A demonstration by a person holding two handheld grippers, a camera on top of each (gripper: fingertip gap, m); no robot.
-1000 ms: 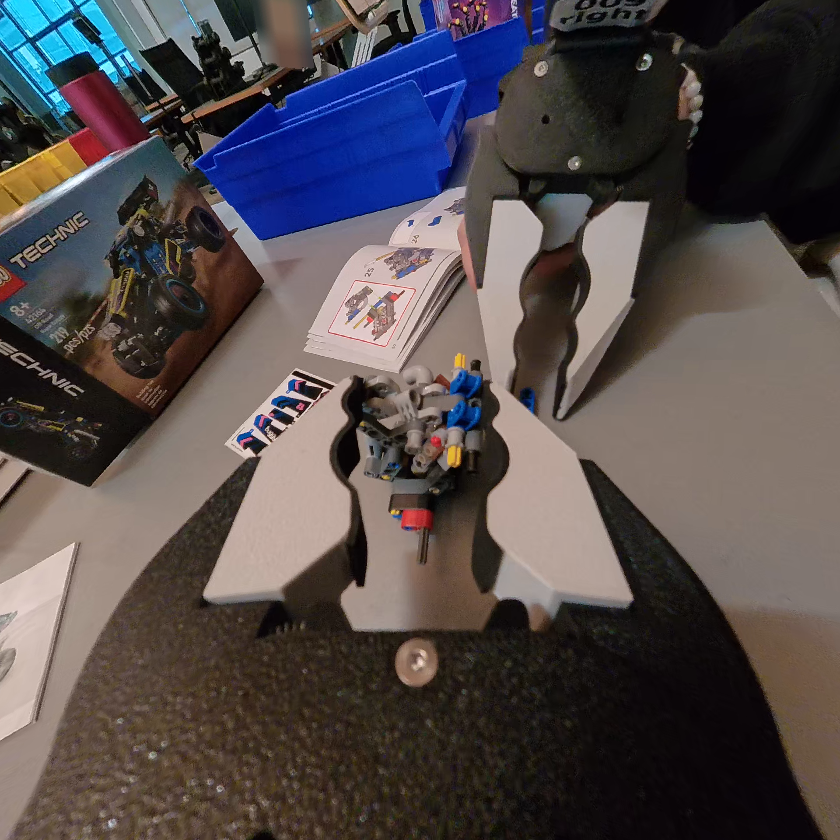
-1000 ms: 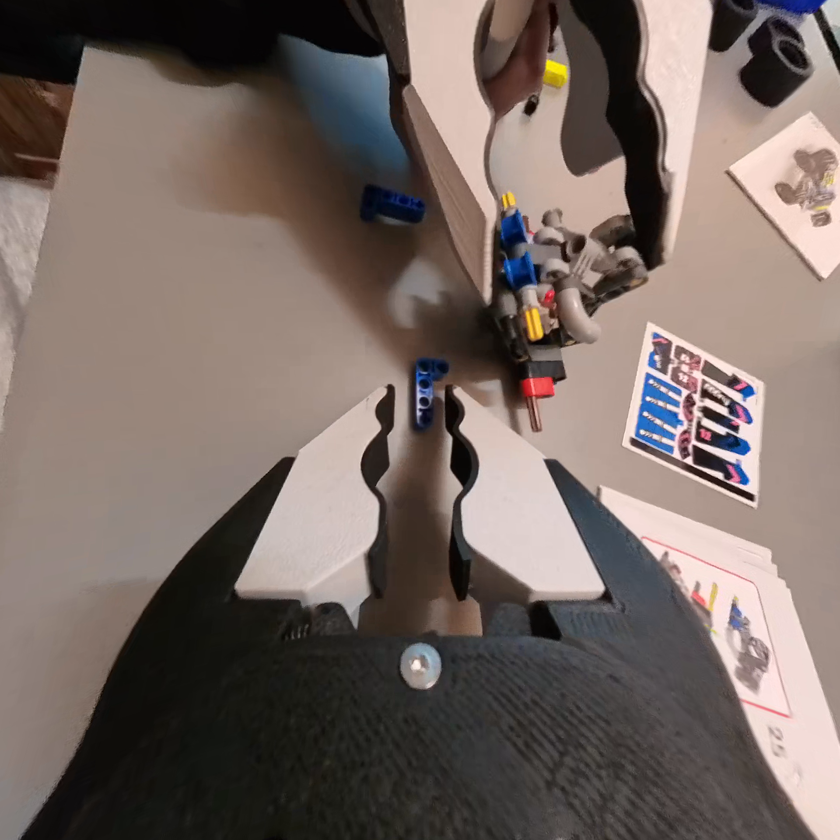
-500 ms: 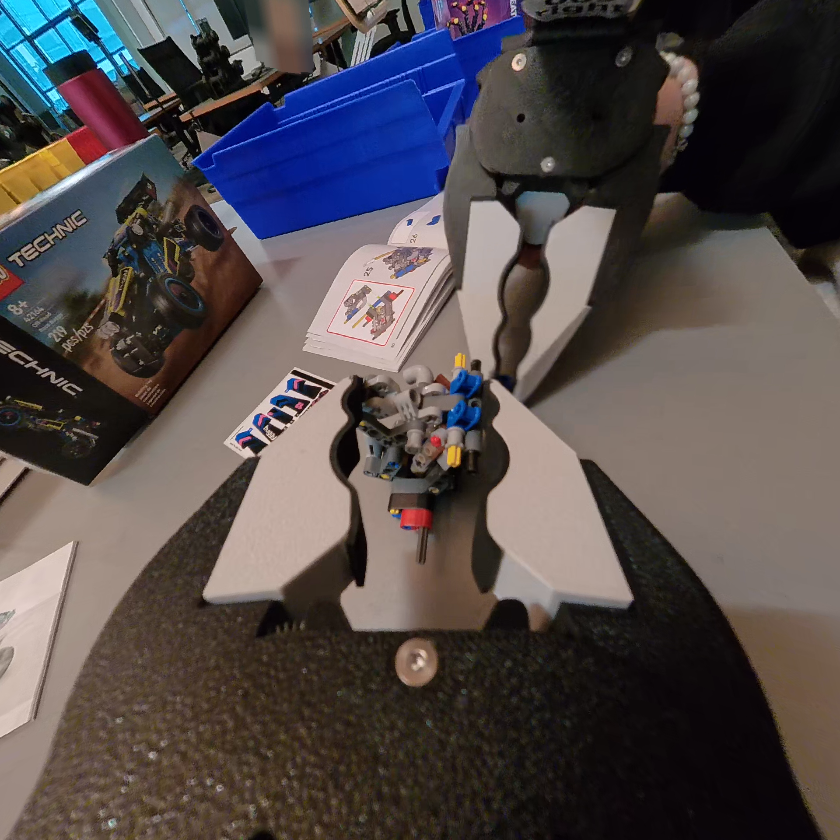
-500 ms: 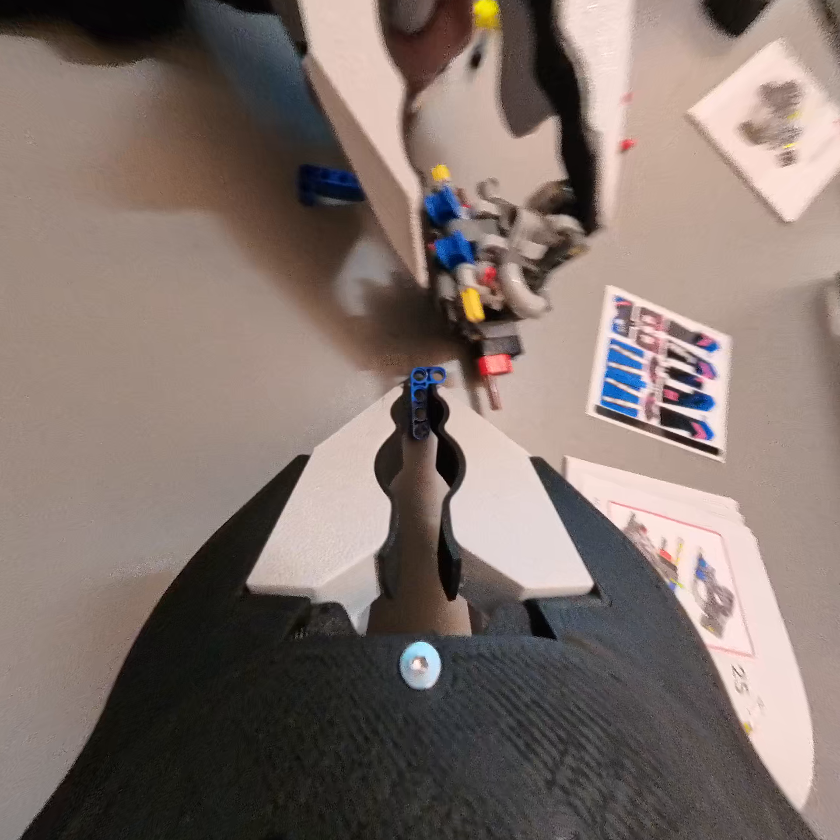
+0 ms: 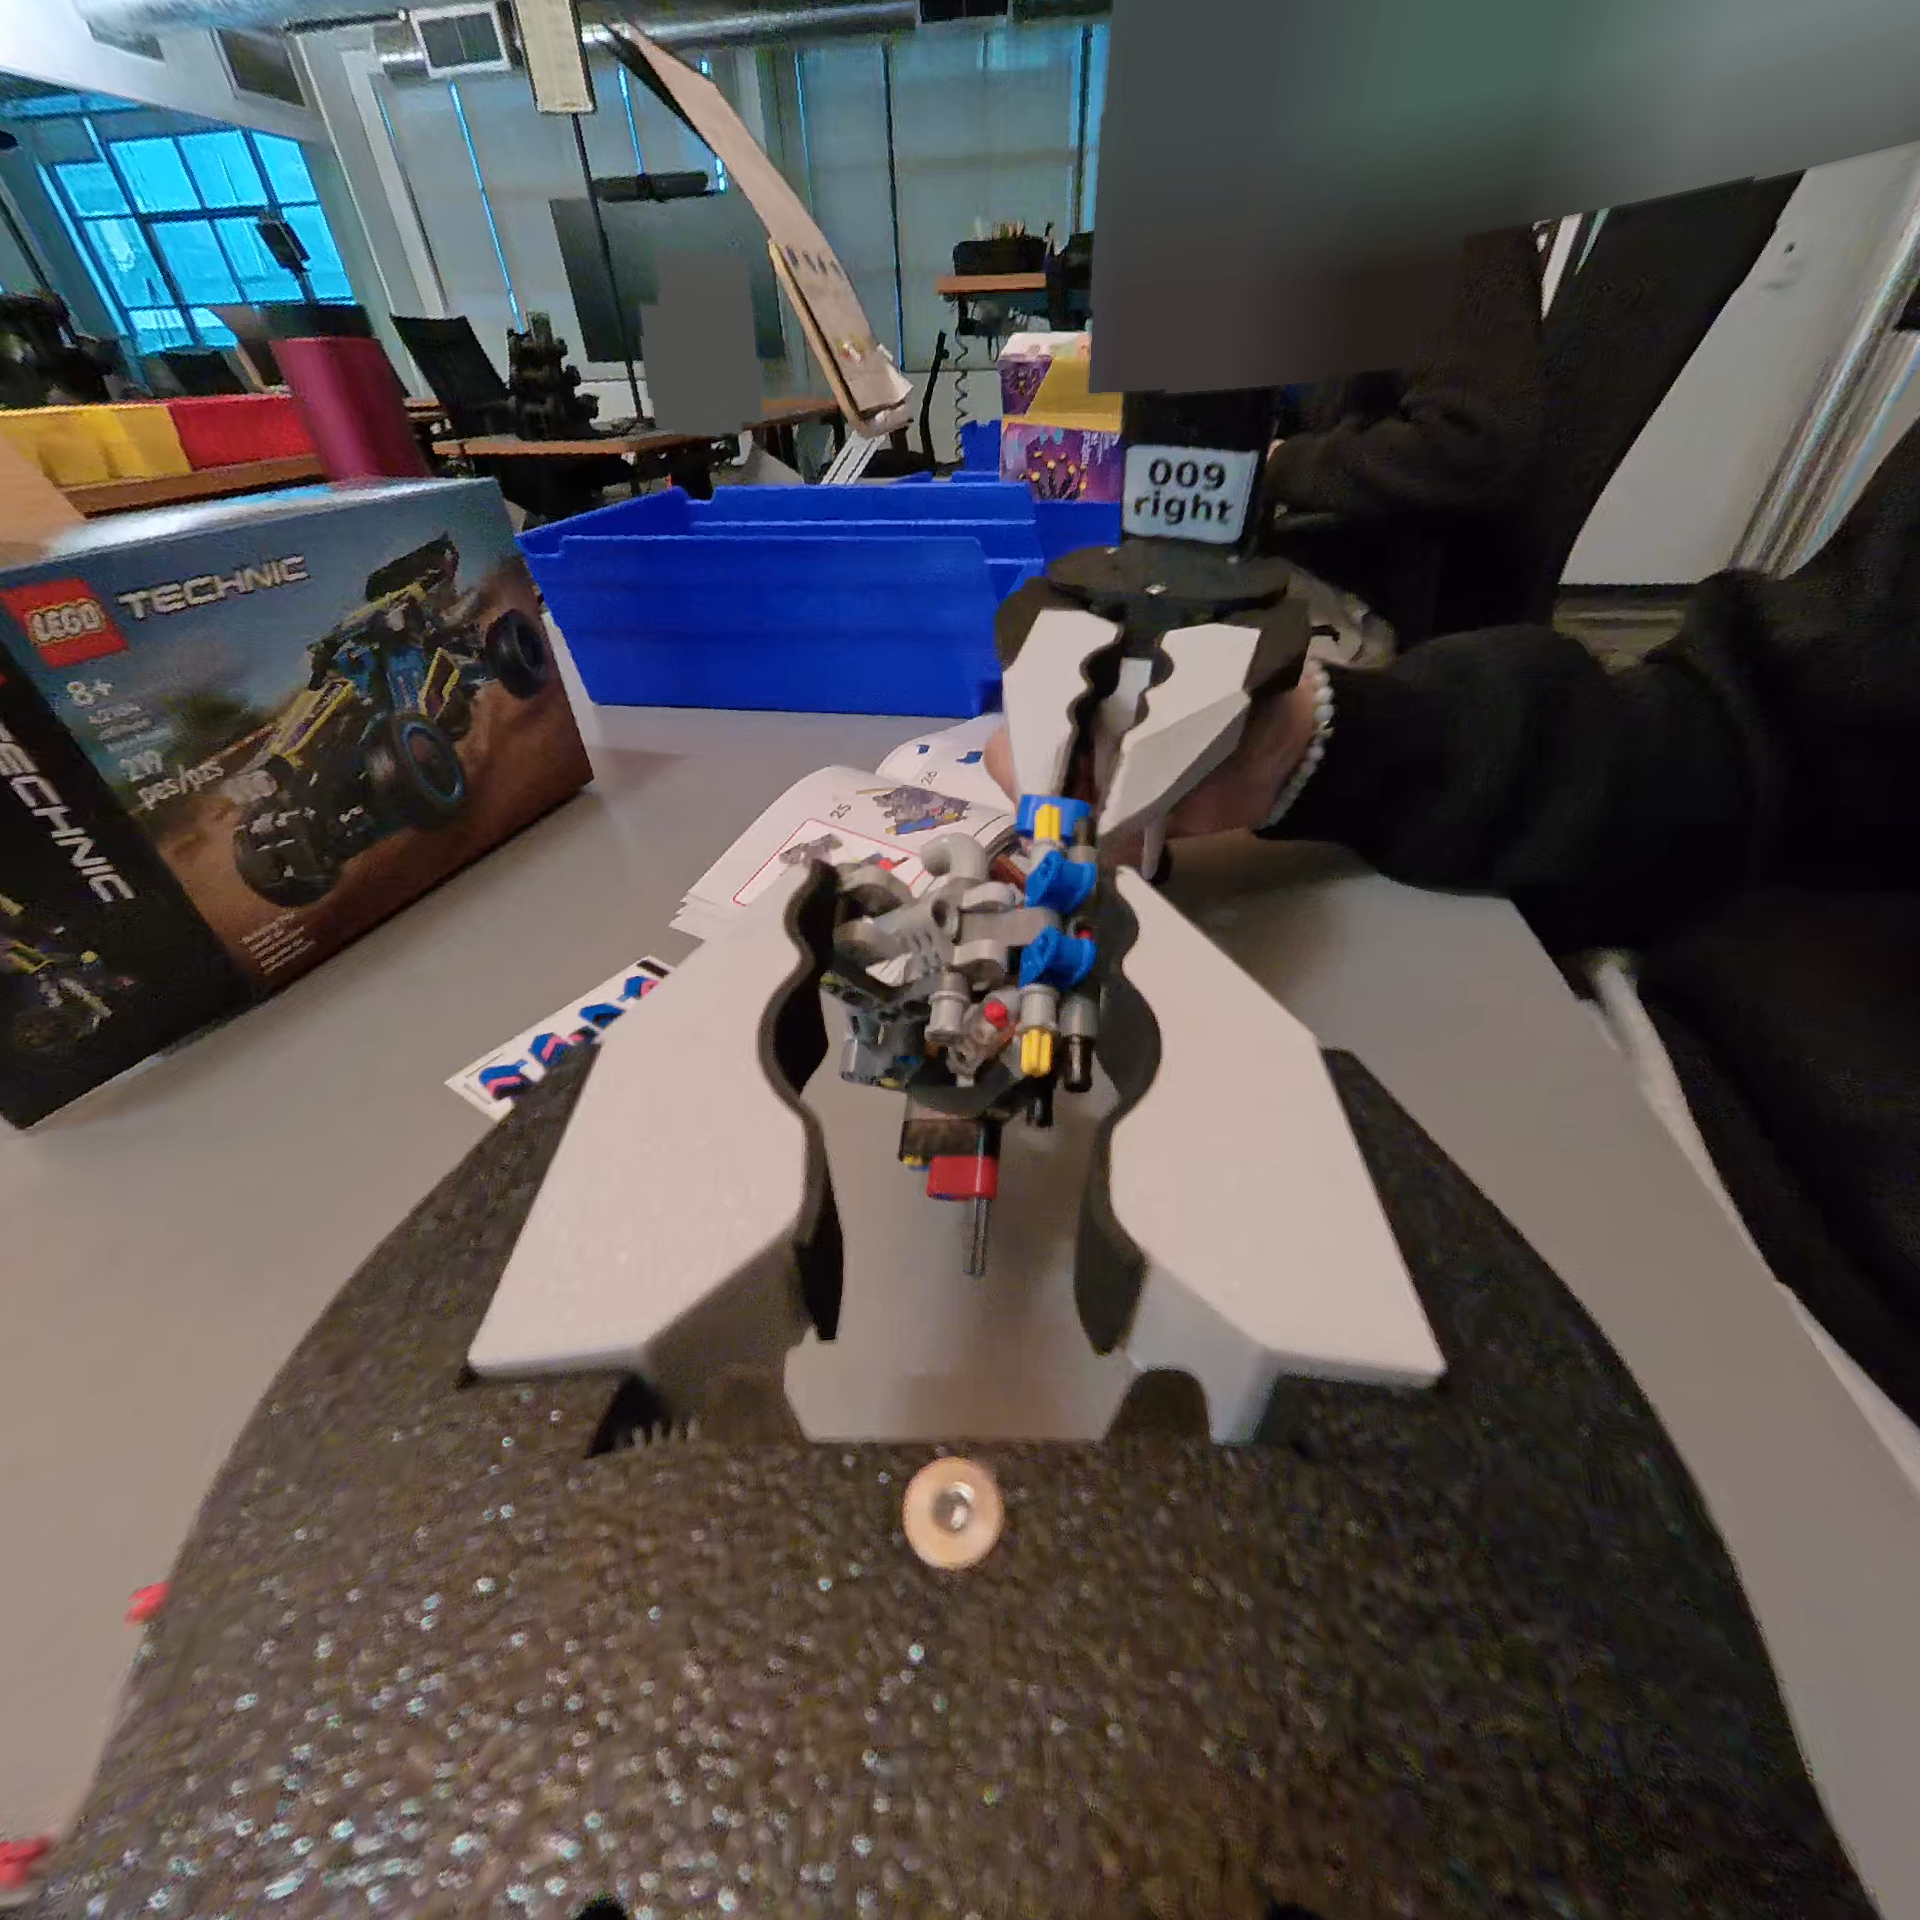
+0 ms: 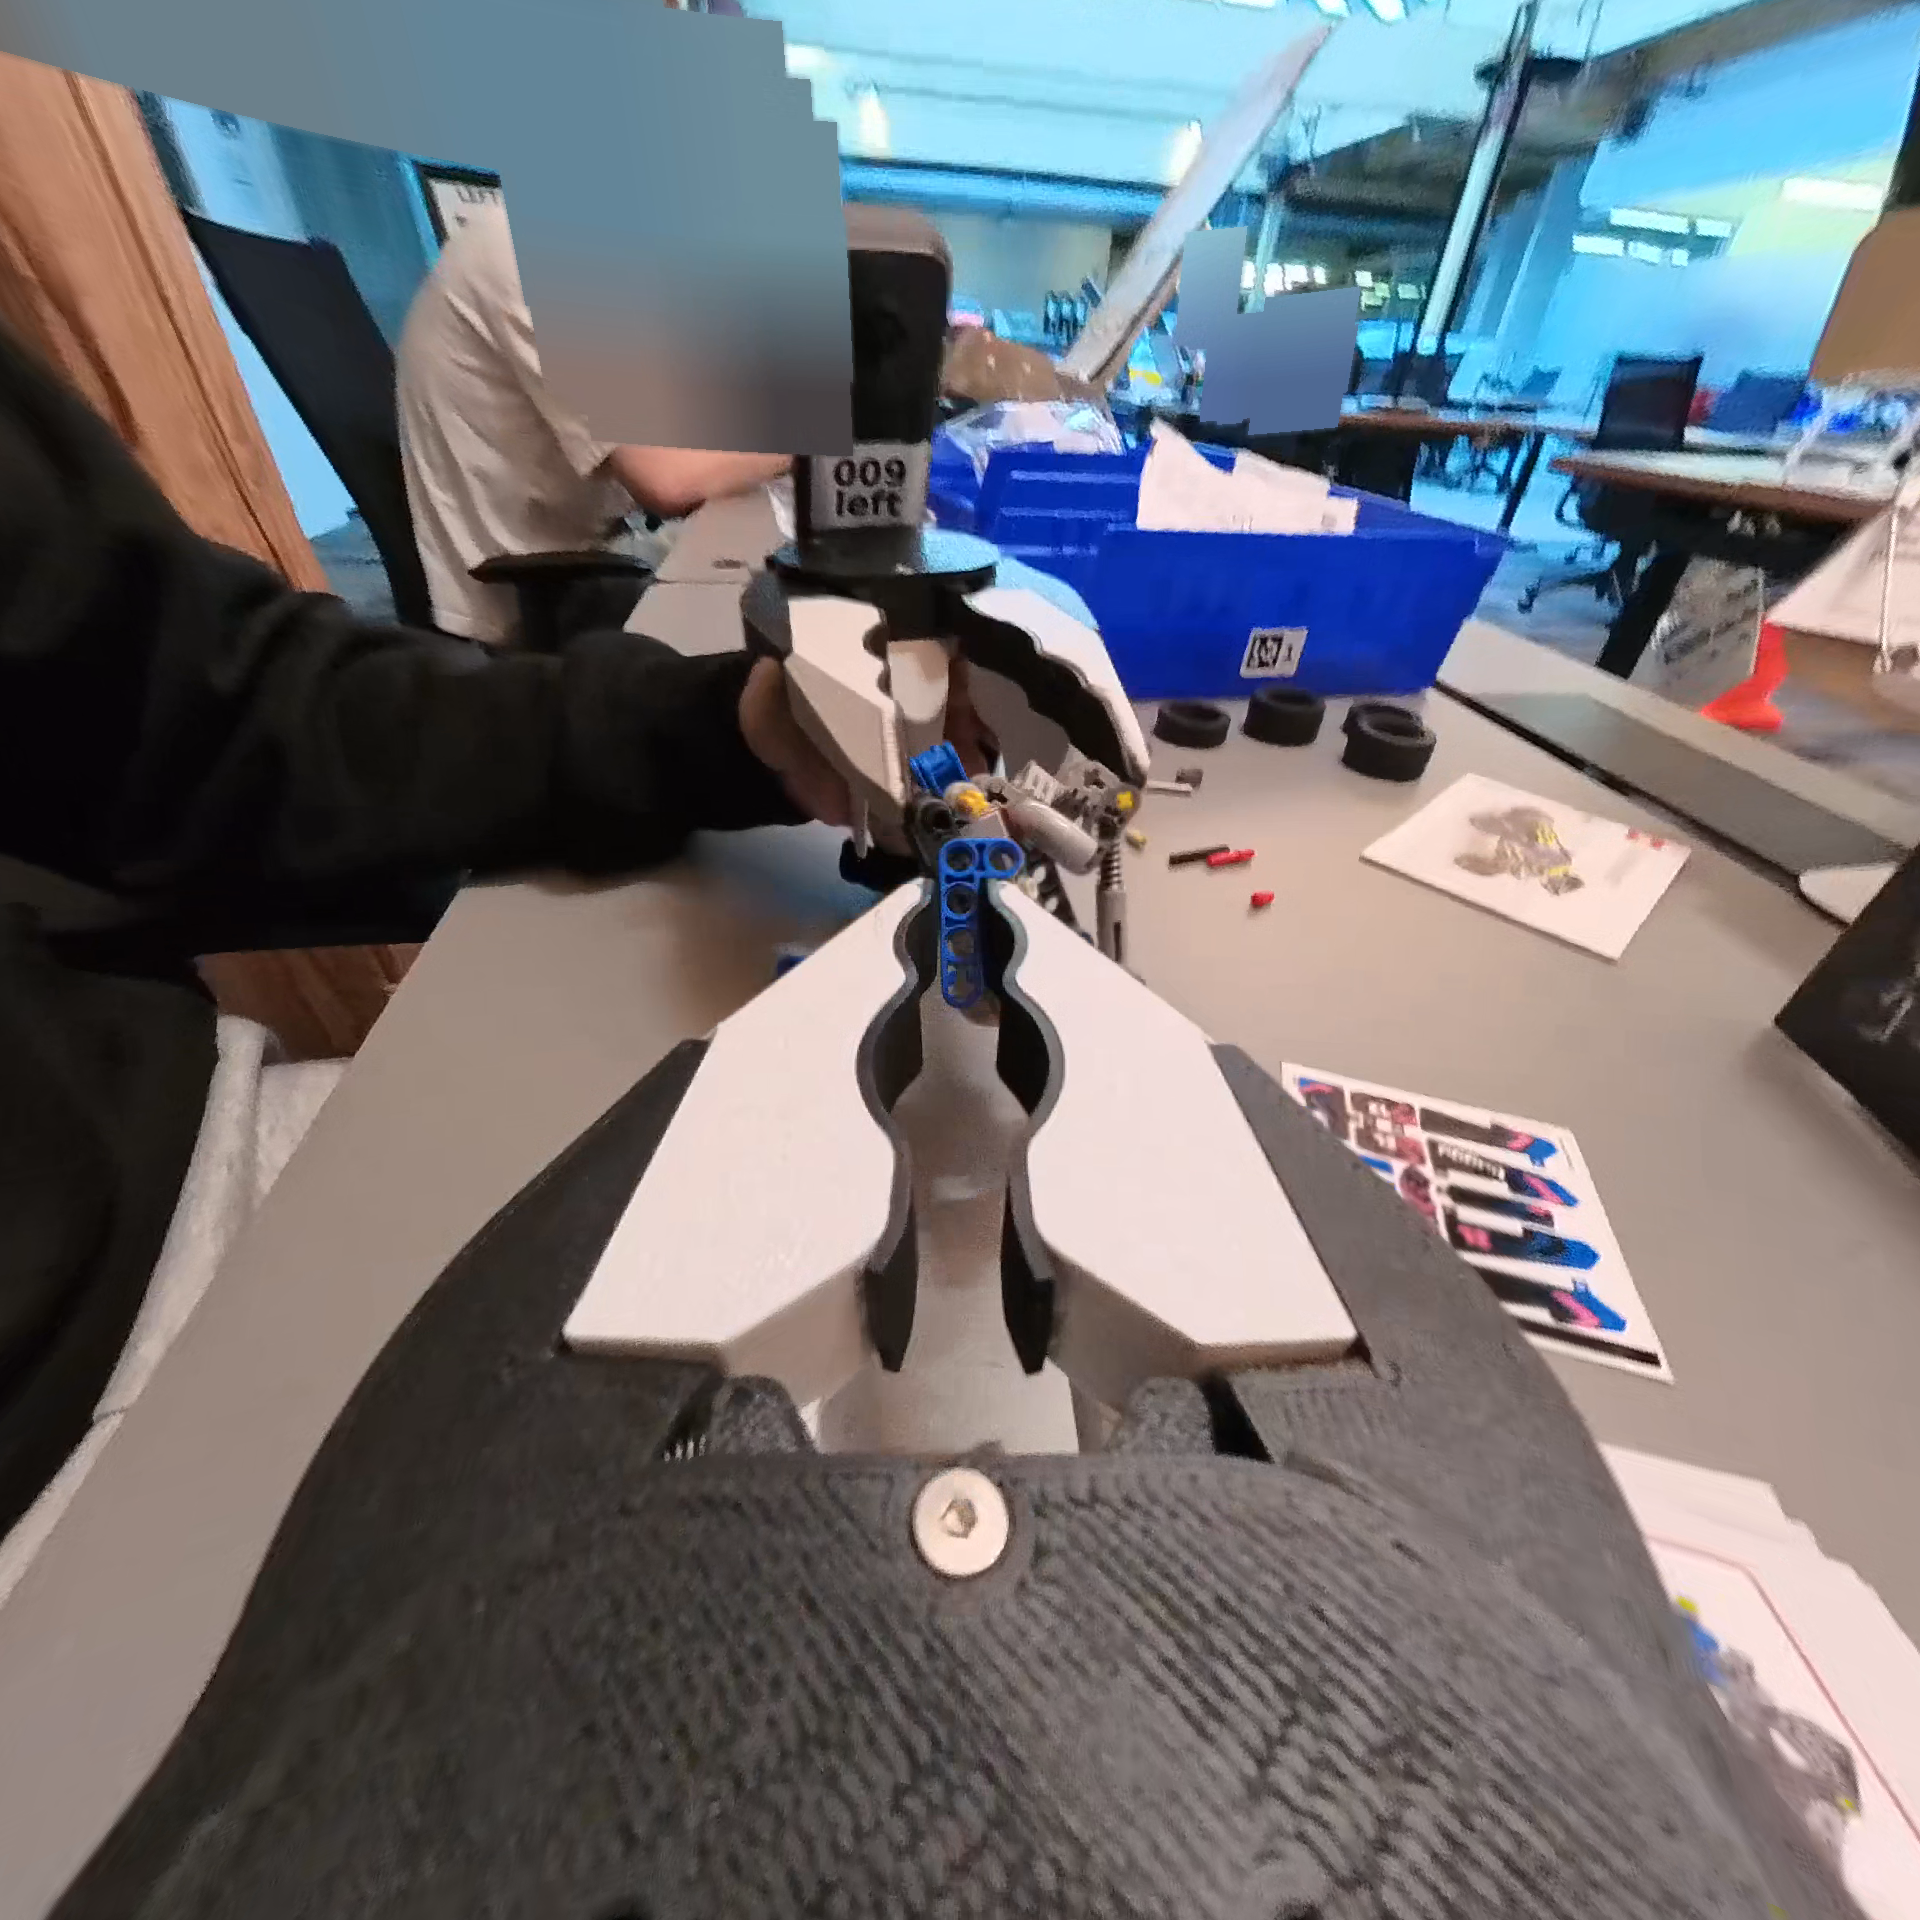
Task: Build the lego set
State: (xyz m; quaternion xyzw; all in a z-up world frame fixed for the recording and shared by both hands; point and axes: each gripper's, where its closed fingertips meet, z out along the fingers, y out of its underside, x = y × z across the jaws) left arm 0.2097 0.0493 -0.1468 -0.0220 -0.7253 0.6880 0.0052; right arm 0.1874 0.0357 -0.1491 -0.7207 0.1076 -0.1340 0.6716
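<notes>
My left gripper (image 5: 961, 894) is shut on the partly built lego assembly (image 5: 956, 987), a grey, black and blue cluster with a red bush and an axle pointing toward the camera; it is held above the table. My right gripper (image 6: 961, 894) is shut on a blue L-shaped beam (image 6: 966, 914), held upright with its short arm at the tips. The beam sits just in front of the assembly (image 6: 1039, 821). In the left wrist view the right gripper (image 5: 1091, 810) meets the assembly's far blue end, with the beam (image 5: 1042, 819) at its tips. The left gripper (image 6: 997, 769) faces me.
The lego box (image 5: 260, 748), open instruction booklet (image 5: 831, 831), sticker sheet (image 6: 1475, 1195) and blue bins (image 5: 790, 613) lie around. Three black tyres (image 6: 1288, 717), a leaflet (image 6: 1527, 862) and small red and black pins (image 6: 1216, 858) lie on the grey table (image 6: 1351, 997). A person sits behind. Both grippers' tips are close together, under 4 cm apart.
My right gripper closed on the blue beam on the table, lifted it and brought it up to the assembly. Both grippers rose and tilted level; the assembly left the table.
</notes>
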